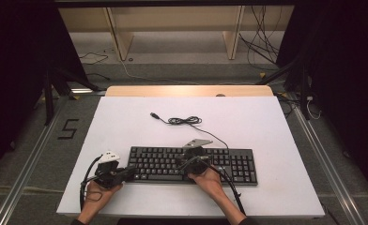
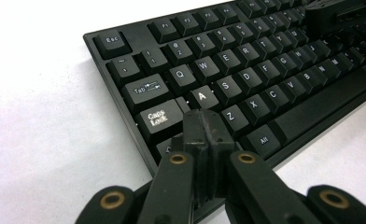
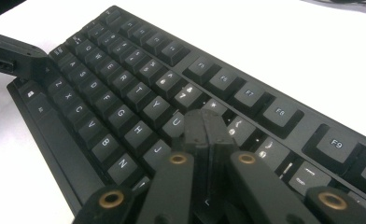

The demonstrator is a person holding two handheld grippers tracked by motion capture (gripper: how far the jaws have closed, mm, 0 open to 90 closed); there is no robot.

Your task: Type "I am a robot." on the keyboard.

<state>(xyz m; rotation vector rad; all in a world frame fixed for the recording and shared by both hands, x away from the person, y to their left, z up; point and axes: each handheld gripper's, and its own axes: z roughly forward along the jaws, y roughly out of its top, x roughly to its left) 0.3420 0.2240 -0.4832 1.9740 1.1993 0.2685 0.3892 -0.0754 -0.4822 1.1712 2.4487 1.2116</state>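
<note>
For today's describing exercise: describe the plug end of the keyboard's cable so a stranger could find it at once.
Start at the white table and find the black keyboard near its front edge. Follow its cable up past a small tangle to the plug, the small dark tip lying alone on bare white.

Bright, even overhead light; dark surroundings; far keys perhaps blurred.

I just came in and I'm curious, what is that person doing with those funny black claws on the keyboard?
A person holds a gripper in each hand over a black keyboard on a white table. The left gripper, shut, sits at the keyboard's left end, by the Caps Lock and A keys. The right gripper, also shut, is over the middle, near the U and J keys. It looks like they use the closed tips to press keys. The keyboard's cable lies unplugged behind it.
</note>
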